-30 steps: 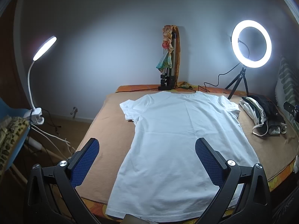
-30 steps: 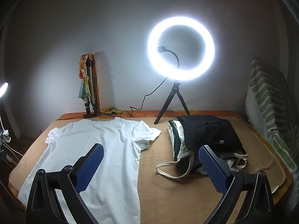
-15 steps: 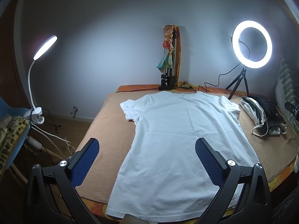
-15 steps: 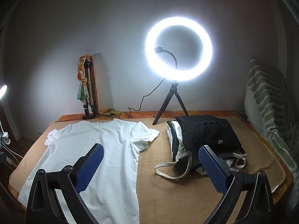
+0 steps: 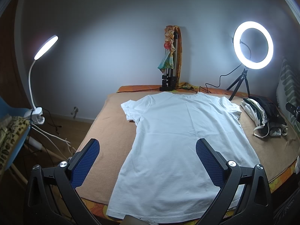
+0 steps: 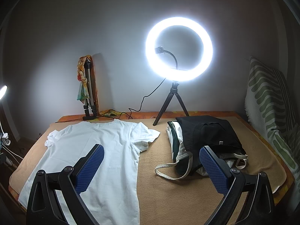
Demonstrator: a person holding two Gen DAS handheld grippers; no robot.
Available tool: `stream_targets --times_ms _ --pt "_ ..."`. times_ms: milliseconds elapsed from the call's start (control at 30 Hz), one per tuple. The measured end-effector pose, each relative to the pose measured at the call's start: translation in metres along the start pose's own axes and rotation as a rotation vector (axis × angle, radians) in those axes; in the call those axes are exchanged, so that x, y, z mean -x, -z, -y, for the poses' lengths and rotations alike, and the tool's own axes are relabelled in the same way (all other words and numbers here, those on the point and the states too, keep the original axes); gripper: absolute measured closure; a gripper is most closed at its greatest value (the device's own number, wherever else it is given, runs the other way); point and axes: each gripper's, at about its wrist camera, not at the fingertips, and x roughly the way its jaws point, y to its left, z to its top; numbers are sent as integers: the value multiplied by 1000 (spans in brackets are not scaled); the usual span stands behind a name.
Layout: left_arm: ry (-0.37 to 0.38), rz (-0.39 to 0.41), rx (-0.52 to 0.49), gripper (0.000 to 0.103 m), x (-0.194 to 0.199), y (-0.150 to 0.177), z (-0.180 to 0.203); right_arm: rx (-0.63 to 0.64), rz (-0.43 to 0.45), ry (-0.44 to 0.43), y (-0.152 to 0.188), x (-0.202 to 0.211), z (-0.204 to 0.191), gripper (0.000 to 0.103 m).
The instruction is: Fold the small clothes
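A white T-shirt (image 5: 180,140) of thin, soft cotton lies spread flat on a bed covered with a tan, short-piled blanket (image 5: 110,131), neckline toward the wall and hem at the near edge. Faint creases run across the chest, and the sleeve on its left side is bunched and folded under. An orange floral sheet (image 5: 277,180) shows along the bed's border.

The left tool (image 5: 148,161) hovers over the shirt's lower half with its two fingers spread wide, nothing between them; the blue, diamond-knurled pads (image 5: 85,163) sit on matte black plastic arms with silver screws. One pad hangs above the bare blanket beside the shirt, the other above the fabric.

The right tool (image 6: 151,170) is likewise spread wide and empty, one finger over the shirt's right flank, the other over a pile of folded clothes (image 6: 202,140) just beside the shirt: a black garment on top, white and dark green layers beneath, cream straps trailing loose.

At the wall stand a glowing ring light (image 6: 179,48) on a small black tripod, a folded metal tripod (image 6: 88,90) wrapped in a patterned scarf, and a gooseneck clip lamp (image 5: 46,47). A green-striped cushion (image 6: 270,103) leans at the right
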Motion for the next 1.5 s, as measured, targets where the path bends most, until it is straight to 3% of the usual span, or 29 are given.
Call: stream_targets --times_ms 800,1167,1500 --pt "-8 -3 6 1 0 2 -5 3 -1 -5 0 0 -2 0" --pt "-15 -24 33 1 2 8 -24 18 -8 -24 -2 -6 -22 0" --pt "60 -49 108 1 -3 23 -57 65 -46 -142 -5 -18 -54 0"
